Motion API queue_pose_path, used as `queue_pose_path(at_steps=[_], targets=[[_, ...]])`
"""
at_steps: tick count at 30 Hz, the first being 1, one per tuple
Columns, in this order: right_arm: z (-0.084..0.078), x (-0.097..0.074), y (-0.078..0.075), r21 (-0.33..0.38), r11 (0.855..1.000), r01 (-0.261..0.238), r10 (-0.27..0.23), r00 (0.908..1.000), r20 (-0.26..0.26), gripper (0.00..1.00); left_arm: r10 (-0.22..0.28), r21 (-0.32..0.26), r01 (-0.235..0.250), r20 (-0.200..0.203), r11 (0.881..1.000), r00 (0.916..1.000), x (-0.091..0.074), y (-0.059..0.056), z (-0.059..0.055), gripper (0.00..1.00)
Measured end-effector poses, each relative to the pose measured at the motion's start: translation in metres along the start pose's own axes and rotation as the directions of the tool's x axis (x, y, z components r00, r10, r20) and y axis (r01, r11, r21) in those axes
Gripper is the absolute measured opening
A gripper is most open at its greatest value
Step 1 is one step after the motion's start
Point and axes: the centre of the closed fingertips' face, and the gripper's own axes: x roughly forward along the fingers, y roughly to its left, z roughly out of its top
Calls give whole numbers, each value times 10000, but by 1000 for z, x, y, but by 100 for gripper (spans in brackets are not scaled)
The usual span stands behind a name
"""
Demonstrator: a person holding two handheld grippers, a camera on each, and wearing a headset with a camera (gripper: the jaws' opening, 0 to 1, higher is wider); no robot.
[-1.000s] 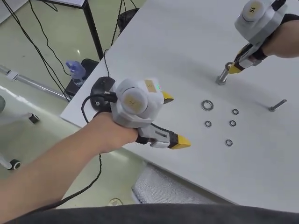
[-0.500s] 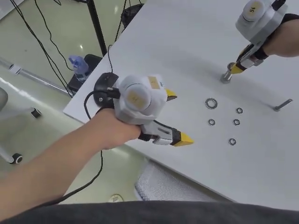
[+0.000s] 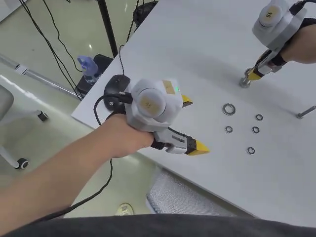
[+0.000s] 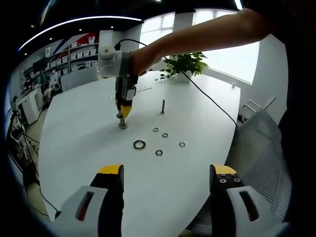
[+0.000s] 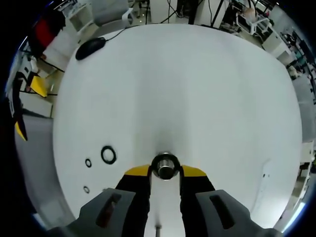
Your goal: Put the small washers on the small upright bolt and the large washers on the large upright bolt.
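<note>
The large upright bolt (image 3: 245, 81) stands at the far right of the white table (image 3: 187, 44). My right gripper (image 3: 253, 75) is shut on its top, and the bolt's round end (image 5: 165, 166) sits between the yellow tips. I cannot tell whether a washer is on it. One large washer (image 3: 228, 108) lies flat nearby, with several small washers (image 3: 256, 130) beside it. The small bolt (image 4: 162, 106) stands upright beyond them. My left gripper (image 3: 193, 124) hovers open near the table's front edge, holding nothing, its jaws (image 4: 168, 173) spread wide toward the large washer (image 4: 139, 144).
A black mouse (image 3: 116, 96) with its cable lies at the table's left corner. Beyond the table edge are the floor, cables and a blue bottle (image 3: 88, 66). A mesh chair seat (image 3: 173, 197) sits below the front edge.
The head camera has shifted a little; both grippers, the bolts and the washers keep their places relative to each other.
</note>
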Motion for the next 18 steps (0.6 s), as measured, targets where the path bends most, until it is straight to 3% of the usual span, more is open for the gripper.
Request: queue_pose_path(at_steps=[3, 6, 18], targets=[[-1, 9, -1, -77, 10000, -6, 5, 9999, -120, 22, 4, 22, -4, -18, 10000, 10000, -1, 1, -1, 70], [-3, 6, 2, -23, 10000, 29, -29, 9998, -186, 22, 12, -12, -13, -79, 10000, 10000, -1, 2, -3, 70], [-1, 23, 0, 29, 10000, 78, -78, 9997, -240, 22, -105, 65, 106, -165, 9999, 9998, 0, -3, -7, 75]])
